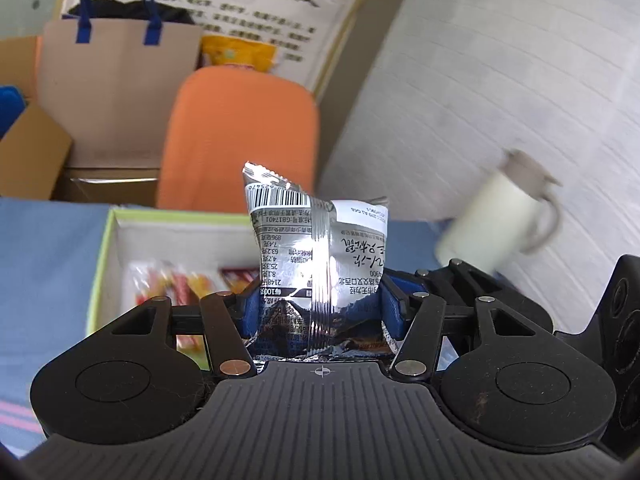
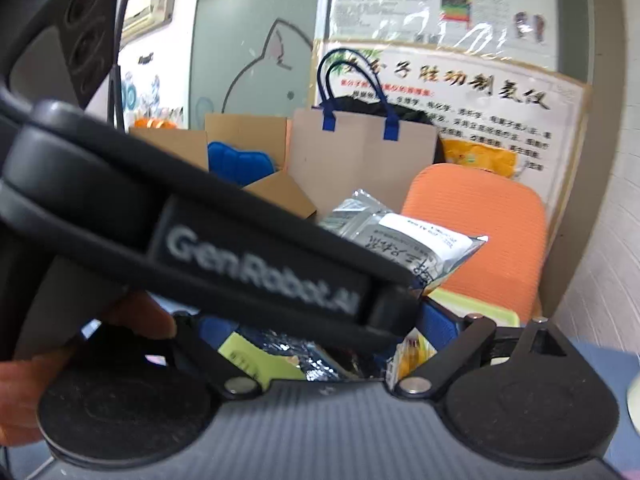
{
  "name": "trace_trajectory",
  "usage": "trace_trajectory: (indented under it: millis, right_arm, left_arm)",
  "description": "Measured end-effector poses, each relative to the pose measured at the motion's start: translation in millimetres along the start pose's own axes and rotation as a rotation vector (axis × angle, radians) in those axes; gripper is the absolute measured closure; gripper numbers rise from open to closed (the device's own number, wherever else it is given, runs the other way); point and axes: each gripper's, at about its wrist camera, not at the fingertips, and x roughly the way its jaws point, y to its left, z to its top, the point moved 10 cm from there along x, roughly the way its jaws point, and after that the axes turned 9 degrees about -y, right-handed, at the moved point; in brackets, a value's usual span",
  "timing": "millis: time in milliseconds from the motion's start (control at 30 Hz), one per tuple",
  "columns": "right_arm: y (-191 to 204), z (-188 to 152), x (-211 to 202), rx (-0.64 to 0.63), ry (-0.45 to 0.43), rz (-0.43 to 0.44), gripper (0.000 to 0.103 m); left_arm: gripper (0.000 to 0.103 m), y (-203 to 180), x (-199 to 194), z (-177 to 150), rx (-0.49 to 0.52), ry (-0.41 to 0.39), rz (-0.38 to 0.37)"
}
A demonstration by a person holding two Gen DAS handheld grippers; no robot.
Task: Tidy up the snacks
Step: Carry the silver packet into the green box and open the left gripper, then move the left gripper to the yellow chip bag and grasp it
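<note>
Left gripper point(image 1: 316, 304) clamping silver snack packet point(image 1: 316, 248) (upright), right gripper point(image 2: 320, 344) grip unclear, mostly hidden.

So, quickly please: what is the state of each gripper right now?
Left gripper: closed on the silver snack packet.
Right gripper: cannot be told; the left gripper's body hides its fingers.

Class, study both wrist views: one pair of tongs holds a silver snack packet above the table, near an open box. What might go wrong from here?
1. The left tongs pinch only the lower part of the silver packet; the crinkly foil may slip or tear.
2. The white mug stands close on the right; a wide swing might knock it.
3. The left tool's body blocks much of the right wrist view, so the two tools may collide near the green-rimmed box.
</note>
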Motion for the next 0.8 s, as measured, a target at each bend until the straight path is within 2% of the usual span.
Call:
trace_trajectory:
  millis: [167, 233, 300, 367, 467, 567, 667, 800]
  right_arm:
    - [-12, -25, 50, 0.048, 0.084, 0.040, 0.009]
    - [-19, -35, 62, 0.071, 0.116, 0.037, 0.010]
    - [-27, -37, 61, 0.083, 0.124, -0.002, 0.010]
    - [-32, -30, 42, 0.095, 0.084, -0.021, 0.010]
    - [-30, -19, -1, 0.110, 0.016, -0.035, 0.009]
    - [-13, -25, -43, 0.138, -0.026, -0.028, 0.009]
    - [20, -55, -72, 0.190, -0.013, 0.020, 0.009]
    - [76, -105, -97, 0.225, 0.069, 0.057, 0.009]
  left_arm:
    - [0.062, 33, 50, -5, -0.015, 0.068, 0.052]
    - [0.050, 43, 65, -10, -0.024, 0.079, 0.067]
    - [0.050, 54, 69, -13, -0.048, 0.093, 0.089]
    - [0.049, 59, 55, -8, -0.050, 0.055, 0.085]
    - [0.040, 58, 16, 0, -0.036, -0.020, 0.070]
    - [0.033, 54, -29, -4, -0.022, -0.086, 0.063]
    - [0.032, 55, -68, -31, -0.035, -0.106, 0.042]
    - [0.032, 65, -107, -82, -0.078, -0.089, 0.046]
